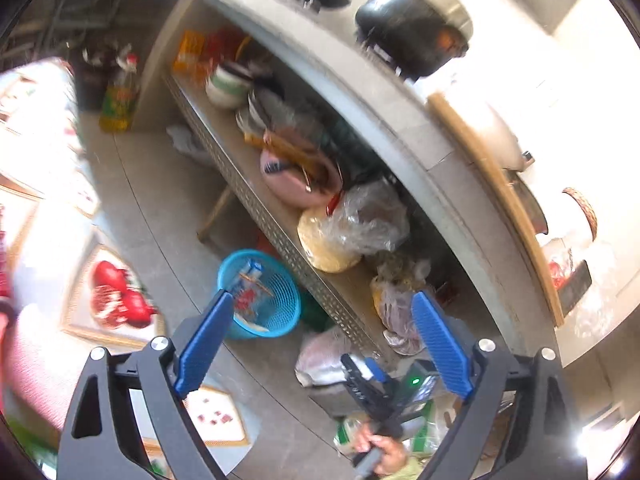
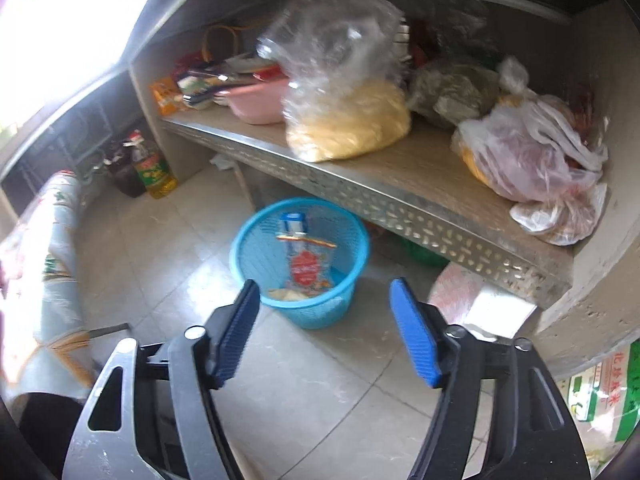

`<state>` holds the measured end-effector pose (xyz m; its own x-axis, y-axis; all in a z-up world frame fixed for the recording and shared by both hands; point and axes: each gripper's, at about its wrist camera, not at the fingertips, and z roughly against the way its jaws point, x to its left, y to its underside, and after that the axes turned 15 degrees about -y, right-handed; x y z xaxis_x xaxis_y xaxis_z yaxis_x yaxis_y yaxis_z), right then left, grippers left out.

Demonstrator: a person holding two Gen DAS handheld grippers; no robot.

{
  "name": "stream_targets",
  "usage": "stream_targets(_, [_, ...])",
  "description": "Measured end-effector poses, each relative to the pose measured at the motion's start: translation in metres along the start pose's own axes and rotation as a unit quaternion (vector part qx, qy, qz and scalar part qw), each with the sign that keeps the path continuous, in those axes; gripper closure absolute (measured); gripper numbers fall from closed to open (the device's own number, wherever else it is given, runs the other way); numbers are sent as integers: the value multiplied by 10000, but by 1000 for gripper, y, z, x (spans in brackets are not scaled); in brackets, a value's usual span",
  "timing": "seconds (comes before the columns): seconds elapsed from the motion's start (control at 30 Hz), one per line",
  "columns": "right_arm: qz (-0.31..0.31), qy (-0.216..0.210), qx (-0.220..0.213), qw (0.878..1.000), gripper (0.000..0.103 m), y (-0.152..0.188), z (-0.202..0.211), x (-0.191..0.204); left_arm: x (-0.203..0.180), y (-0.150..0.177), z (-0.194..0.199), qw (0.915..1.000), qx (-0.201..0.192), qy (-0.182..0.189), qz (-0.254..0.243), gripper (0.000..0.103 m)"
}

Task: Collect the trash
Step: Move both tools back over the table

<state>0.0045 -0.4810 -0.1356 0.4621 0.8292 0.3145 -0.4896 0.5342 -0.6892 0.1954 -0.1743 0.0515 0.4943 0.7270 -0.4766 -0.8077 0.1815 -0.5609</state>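
Observation:
A blue plastic basket (image 2: 340, 240) stands on the tiled floor under a metal shelf and holds trash: a blue-white carton (image 2: 294, 222) and a red-printed wrapper (image 2: 306, 268). The basket (image 1: 280, 300) also shows in the left wrist view, with the wrapper (image 1: 248, 296) inside. My right gripper (image 2: 324, 290) is open and empty, just in front of and above the basket. My left gripper (image 1: 322, 304) is open and empty, higher up and farther from the basket. The right gripper (image 1: 366, 376) shows at the bottom of the left wrist view, held by a hand.
The perforated metal shelf (image 2: 400, 200) carries plastic bags (image 2: 344, 120), a pink basin (image 2: 256, 102) and bowls. Oil bottles (image 2: 154, 168) stand on the floor at the left. A black pot (image 1: 412, 28) sits on the counter above. A rice sack (image 2: 600, 392) lies at the right.

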Motion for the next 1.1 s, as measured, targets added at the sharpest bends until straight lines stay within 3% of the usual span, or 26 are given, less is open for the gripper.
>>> stream_targets(0.13, [90,-230,156,9996,28,-9,15,21,23,22,35,9989,-329,-113,308,11])
stream_targets(0.33, [567,-205,508,9969,9,-19,28,61,55,41,64,9969,-240,-472,585,10])
stream_targets(0.4, [684,-246,621,9954,8,-20,32,74,64,47,74,9953,-351,-644,640,6])
stream_targets(0.7, [983,-442,721,9916,8,-28,54,127,111,65,124,9820,-881,-1409,901,6])
stream_targets(0.97, [1967,-214,54,9802,8,-32,80,190,149,80,168,9661,-1326,-2067,800,6])
stream_targets(1.1, [2183,-564,-255,9739,8,-34,89,216,161,93,193,9562,-1646,-2270,837,6])
